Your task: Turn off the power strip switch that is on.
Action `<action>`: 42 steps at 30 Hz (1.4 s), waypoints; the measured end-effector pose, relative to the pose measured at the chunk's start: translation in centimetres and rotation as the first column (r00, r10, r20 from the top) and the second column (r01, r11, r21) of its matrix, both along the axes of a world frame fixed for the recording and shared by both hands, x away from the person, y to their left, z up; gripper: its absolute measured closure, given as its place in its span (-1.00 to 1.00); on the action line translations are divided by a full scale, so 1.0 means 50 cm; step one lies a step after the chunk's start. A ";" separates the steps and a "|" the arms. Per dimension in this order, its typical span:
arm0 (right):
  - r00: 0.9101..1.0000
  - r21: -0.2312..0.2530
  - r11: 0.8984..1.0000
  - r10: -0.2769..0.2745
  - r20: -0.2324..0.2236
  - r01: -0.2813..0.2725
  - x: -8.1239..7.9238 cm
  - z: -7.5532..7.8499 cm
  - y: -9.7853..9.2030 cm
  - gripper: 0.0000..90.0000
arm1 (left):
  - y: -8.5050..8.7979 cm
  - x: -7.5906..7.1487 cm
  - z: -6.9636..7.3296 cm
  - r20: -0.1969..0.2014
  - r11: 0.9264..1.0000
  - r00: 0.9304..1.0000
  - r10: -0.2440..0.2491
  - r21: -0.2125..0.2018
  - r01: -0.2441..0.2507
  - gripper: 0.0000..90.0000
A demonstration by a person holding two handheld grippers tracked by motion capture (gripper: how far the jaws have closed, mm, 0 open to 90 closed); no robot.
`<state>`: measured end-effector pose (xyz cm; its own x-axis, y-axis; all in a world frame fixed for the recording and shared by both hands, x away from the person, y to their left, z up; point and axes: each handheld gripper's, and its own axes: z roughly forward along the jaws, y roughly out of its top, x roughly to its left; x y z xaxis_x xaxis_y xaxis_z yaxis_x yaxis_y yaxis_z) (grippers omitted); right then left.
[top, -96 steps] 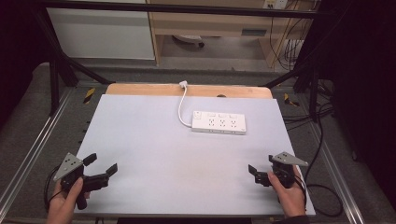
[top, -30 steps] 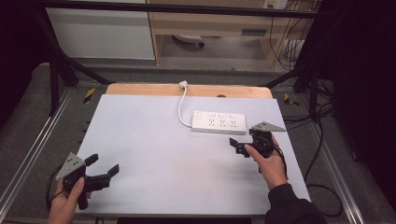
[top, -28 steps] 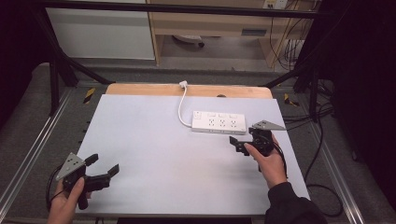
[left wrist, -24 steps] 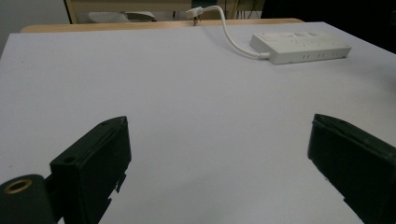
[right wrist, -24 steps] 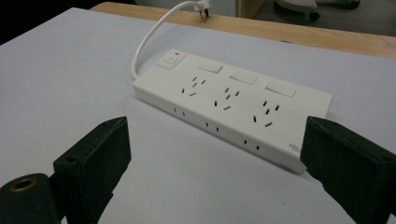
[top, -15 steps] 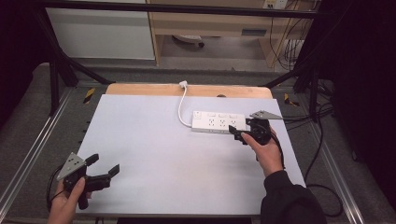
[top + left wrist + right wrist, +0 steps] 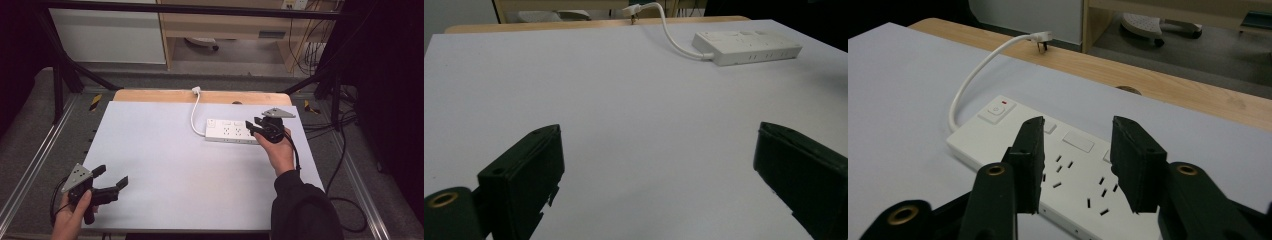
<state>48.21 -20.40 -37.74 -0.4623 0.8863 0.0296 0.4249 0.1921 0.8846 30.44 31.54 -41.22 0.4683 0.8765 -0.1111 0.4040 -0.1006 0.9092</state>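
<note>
Right claw [image 7: 256,126] hung released over the power strip [image 7: 230,131] at center right; left claw [image 7: 111,181] sat released, lower left. A sloppy grab could've shoved the strip sideways.

High overhead; gripper cams low, all w/ power strip [image 7: 231,130].

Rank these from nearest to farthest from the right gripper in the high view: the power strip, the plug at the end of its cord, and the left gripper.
1. The power strip, directly under the right gripper and its jaws.
2. The plug, at the table's far edge, up and to the left.
3. The left gripper, at the near left corner.
</note>
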 end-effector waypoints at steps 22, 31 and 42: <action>0.999 -0.017 1.000 0.008 0.043 -0.007 0.079 -0.004 0.037 0.96 | 0.001 0.000 0.001 0.005 1.000 1.000 -0.001 -0.004 0.002 -0.87; 0.999 -0.015 1.000 0.015 0.047 -0.014 0.099 -0.008 0.055 1.00 | 0.001 0.000 0.001 0.006 1.000 1.000 -0.004 -0.002 0.004 -0.87; 0.999 0.000 1.000 -0.015 0.036 0.015 0.124 -0.037 0.064 1.00 | 0.001 0.000 0.001 0.010 1.000 1.000 -0.003 -0.003 0.003 -0.87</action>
<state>54.41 -17.20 -39.58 -0.4496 0.8931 0.0129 0.3957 0.1862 0.8993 30.43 31.59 -41.15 0.4718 0.8749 -0.1090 0.3950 -0.0992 0.9133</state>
